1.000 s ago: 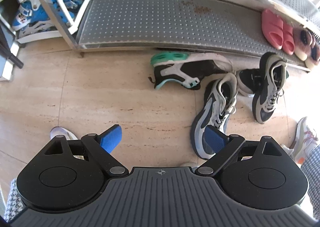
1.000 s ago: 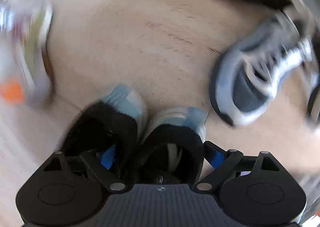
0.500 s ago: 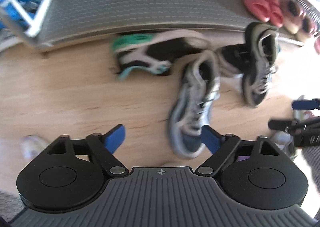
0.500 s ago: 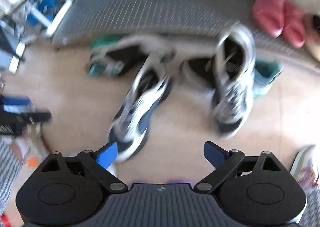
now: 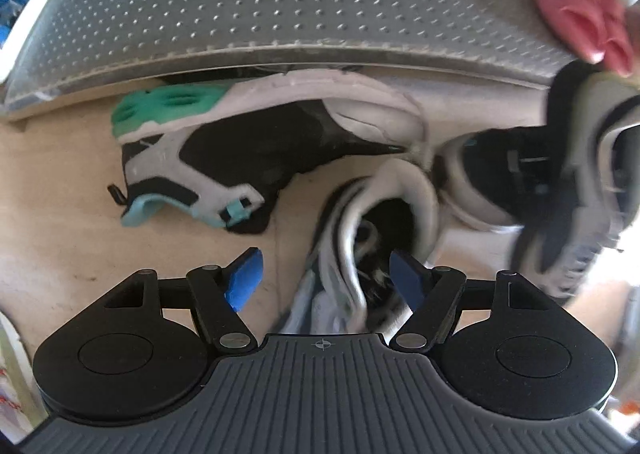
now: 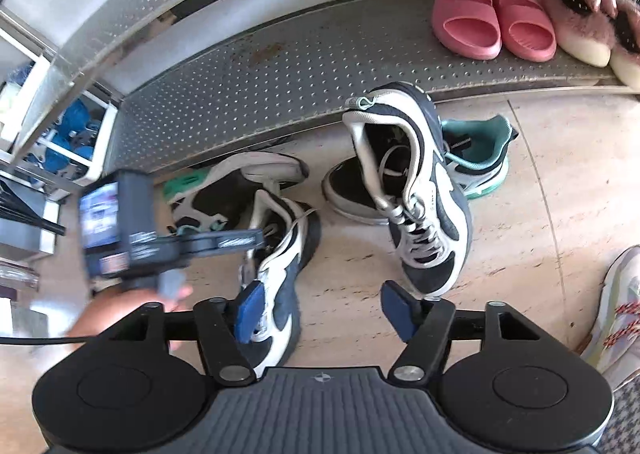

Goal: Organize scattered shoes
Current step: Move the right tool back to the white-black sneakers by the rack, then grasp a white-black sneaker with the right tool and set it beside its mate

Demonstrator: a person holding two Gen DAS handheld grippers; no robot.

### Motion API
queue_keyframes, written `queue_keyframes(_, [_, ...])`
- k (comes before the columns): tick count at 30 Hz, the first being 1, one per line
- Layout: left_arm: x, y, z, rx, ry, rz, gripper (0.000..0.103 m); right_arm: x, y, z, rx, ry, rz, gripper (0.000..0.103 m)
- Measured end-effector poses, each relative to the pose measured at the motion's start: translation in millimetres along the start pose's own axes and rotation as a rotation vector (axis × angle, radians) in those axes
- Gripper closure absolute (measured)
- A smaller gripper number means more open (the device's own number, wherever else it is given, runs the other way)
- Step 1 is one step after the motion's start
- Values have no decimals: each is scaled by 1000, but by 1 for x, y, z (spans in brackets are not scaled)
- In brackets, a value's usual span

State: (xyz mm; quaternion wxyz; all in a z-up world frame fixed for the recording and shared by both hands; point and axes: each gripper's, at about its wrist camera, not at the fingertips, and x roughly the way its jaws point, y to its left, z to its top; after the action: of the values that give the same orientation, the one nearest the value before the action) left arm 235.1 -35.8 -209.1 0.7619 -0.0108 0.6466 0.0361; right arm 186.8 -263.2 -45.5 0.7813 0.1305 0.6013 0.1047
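- Metal shoe rack (image 6: 280, 66), lower perforated shelf: pink slides (image 6: 494, 14) at the right end, furry slippers (image 6: 584, 18) just beside them; rest of the shelf bare.
- Floor (image 6: 520, 190) in front of the rack: black/white/teal sneaker (image 5: 248, 146) on its side, sole partly under the shelf edge; its mate (image 6: 476, 158) lies behind an upright navy/white sneaker (image 6: 420, 190).
- Second navy/white sneaker (image 6: 280, 254) sits near the first, toe toward the camera.
- Left gripper (image 5: 326, 280): pointing down over that second sneaker, jaws closing, collar between the blue pads (image 5: 245, 281), no clear contact yet (blurred).
- Right gripper (image 6: 322, 308): released, half open, holding nothing, above the floor between the two navy sneakers.
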Motion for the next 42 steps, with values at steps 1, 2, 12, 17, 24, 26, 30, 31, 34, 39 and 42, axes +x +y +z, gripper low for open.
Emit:
queue_keyframes(1, [4, -2, -2, 26, 3, 5, 44, 0, 0, -1, 6, 7, 9, 27])
queue_keyframes(2, [7, -4, -5, 51, 5, 9, 51, 0, 0, -2, 8, 16, 18, 27])
queue_keyframes(12, [-9, -5, -29, 308, 2, 122, 58, 0, 11, -5, -14, 22, 35, 25])
queue_keyframes(17, [-47, 21, -44, 187, -23, 149, 23, -2, 3, -3, 0, -1, 14, 24])
queue_keyframes(24, [-123, 41, -65, 135, 166, 62, 11, -10, -33, 10, 83, -85, -61, 22])
queue_keyframes(26, [-159, 41, -80, 132, 131, 32, 7, -8, -37, 11, 88, -100, -74, 17])
queue_keyframes(30, [-176, 39, -99, 119, 26, -12, 5, 10, -33, 5, 35, -94, -115, 12])
queue_keyframes(31, [-169, 41, -101, 82, 32, -3, 5, 15, -30, 3, 12, -91, -126, 12])
queue_keyframes(34, [-155, 43, -101, 44, 99, -24, 9, 28, -21, -1, -64, -100, -160, 12])
queue_keyframes(39, [-168, 48, -89, 70, 54, -29, 8, 61, -17, 1, -192, -174, -244, 4])
queue_keyframes(42, [-172, 54, -82, 55, 31, -57, 8, 88, -22, 12, -178, -201, -295, 4])
